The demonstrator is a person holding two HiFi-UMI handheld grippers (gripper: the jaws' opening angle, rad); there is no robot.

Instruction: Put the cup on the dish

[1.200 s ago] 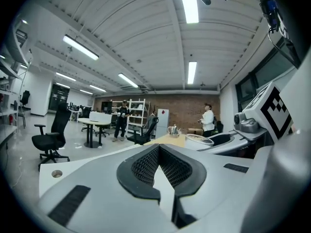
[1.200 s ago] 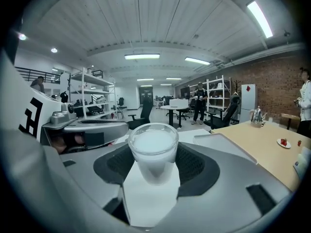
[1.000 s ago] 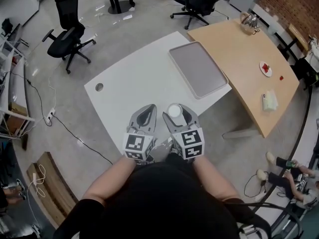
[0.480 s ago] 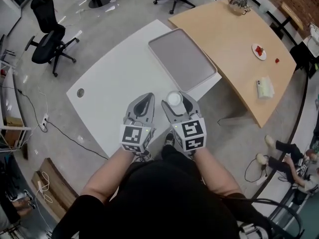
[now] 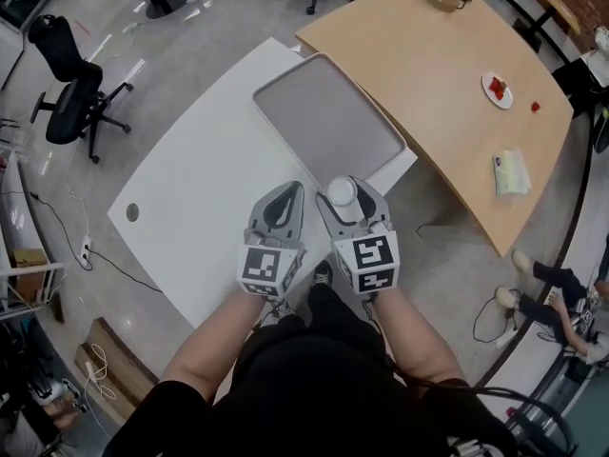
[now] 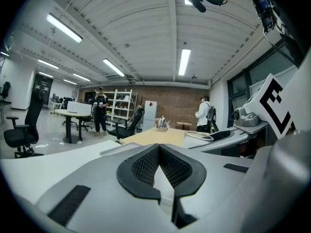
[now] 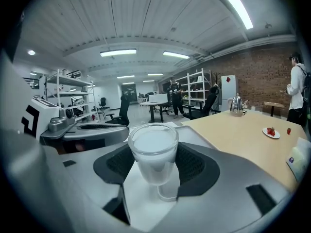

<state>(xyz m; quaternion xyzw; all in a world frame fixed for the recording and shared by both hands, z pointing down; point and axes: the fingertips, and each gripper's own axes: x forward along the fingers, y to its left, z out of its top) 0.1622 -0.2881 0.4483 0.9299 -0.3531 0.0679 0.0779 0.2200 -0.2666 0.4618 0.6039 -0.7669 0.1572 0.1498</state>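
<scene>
Closer now: white table (image 5: 200, 188) and grey tray (image 5: 328, 122) have slid left in the head view, so the tray's near end lies just ahead of both grippers.
From the left, the left gripper (image 5: 285, 198) has its jaws pressed together on nothing. Beside it, the right gripper (image 5: 344, 198) pinches a clear cup (image 7: 153, 149) of whitish content round its middle, upright and off the table. I take the tray for the dish, though a small plate (image 5: 497, 90) sits on the wooden table well to the right. Smooth walls in a side pinch could slip or tip on the reach, spilling the content, and a low approach could knock the cup's base on the tray's raised rim.
</scene>
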